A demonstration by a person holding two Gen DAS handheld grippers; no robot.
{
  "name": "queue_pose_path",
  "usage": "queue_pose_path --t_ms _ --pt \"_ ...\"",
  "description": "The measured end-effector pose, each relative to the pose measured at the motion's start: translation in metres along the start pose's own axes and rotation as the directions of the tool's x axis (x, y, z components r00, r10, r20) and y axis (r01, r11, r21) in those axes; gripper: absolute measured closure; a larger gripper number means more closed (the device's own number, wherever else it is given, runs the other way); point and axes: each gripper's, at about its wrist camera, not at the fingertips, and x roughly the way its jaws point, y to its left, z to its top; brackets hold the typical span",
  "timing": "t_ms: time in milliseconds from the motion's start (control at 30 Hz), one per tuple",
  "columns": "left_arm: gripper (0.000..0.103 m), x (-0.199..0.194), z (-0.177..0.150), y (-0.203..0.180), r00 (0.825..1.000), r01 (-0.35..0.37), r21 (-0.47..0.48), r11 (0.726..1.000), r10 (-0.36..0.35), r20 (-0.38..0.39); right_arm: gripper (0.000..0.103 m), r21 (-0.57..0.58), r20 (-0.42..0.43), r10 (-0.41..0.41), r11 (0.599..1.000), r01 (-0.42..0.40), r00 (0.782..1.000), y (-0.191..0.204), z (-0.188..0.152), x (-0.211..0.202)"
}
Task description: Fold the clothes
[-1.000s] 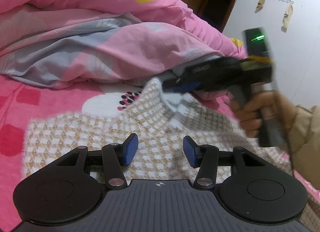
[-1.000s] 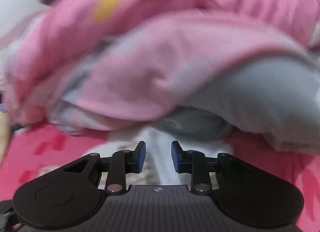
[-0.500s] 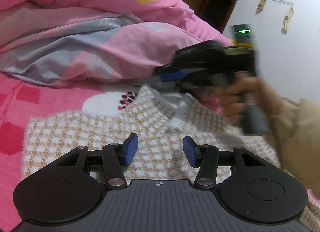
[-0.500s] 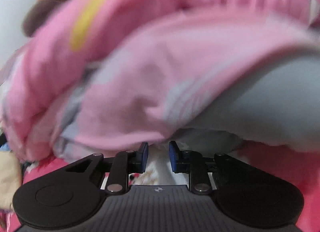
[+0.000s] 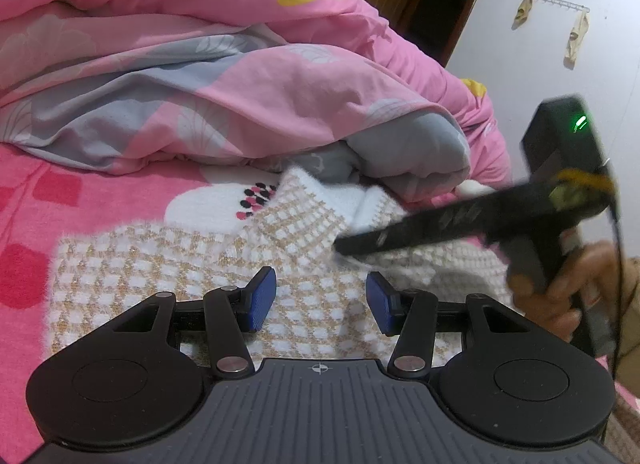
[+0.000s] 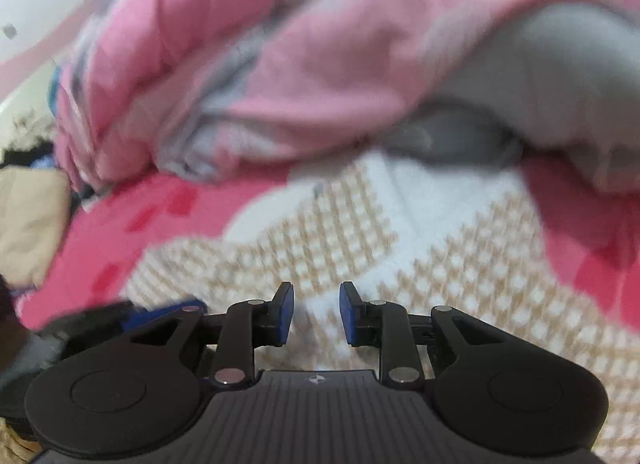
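Pink bed (image 5: 80, 200) carries our checked sweater (image 5: 168, 264), collar near the quilt (image 5: 240, 96). Left gripper (image 5: 320, 300) gapes empty; right gripper (image 6: 316, 314) looks slightly parted, though it's blurry. Fuzzy knit could snag or bunch if we pinch one layer.

Sweater (image 5: 168, 264) on bed (image 5: 48, 200), duvet (image 5: 200, 76) behind.

Surface: bed with pink floral-print sheet (image 5: 52, 192), red and white patches.
Rear: bunched pink and grey quilt (image 5: 224, 76), heaped on the sheet.
Front: fuzzy white and tan checked knit sweater (image 5: 160, 260), spread flat, collar touching the quilt edge.
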Motion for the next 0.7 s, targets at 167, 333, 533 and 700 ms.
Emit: queue_pose_path --t_ms 167,333,533,700 --pt "0.053 0.000 -0.001 0.000 1.000 0.000 0.001 1.000 0.000 0.000 0.076 0.098 0.087 -0.114 0.990 0.105 0.990 -0.036 0.015 -0.004" --pt "0.053 0.000 -0.001 0.000 1.000 0.001 -0.001 1.000 -0.001 0.001 0.079 0.237 0.048 -0.152 0.962 0.137 0.987 -0.075 0.016 0.025" --pt "0.053 0.000 -0.001 -0.001 1.000 0.001 0.001 1.000 -0.001 0.002 0.078 0.375 0.033 -0.235 0.904 0.206 0.971 -0.107 0.025 0.026" --pt "0.052 -0.001 -0.001 -0.001 1.000 0.002 0.000 1.000 -0.002 0.001 0.077 0.376 0.115 -0.188 0.917 0.132 0.975 -0.088 0.025 -0.013"
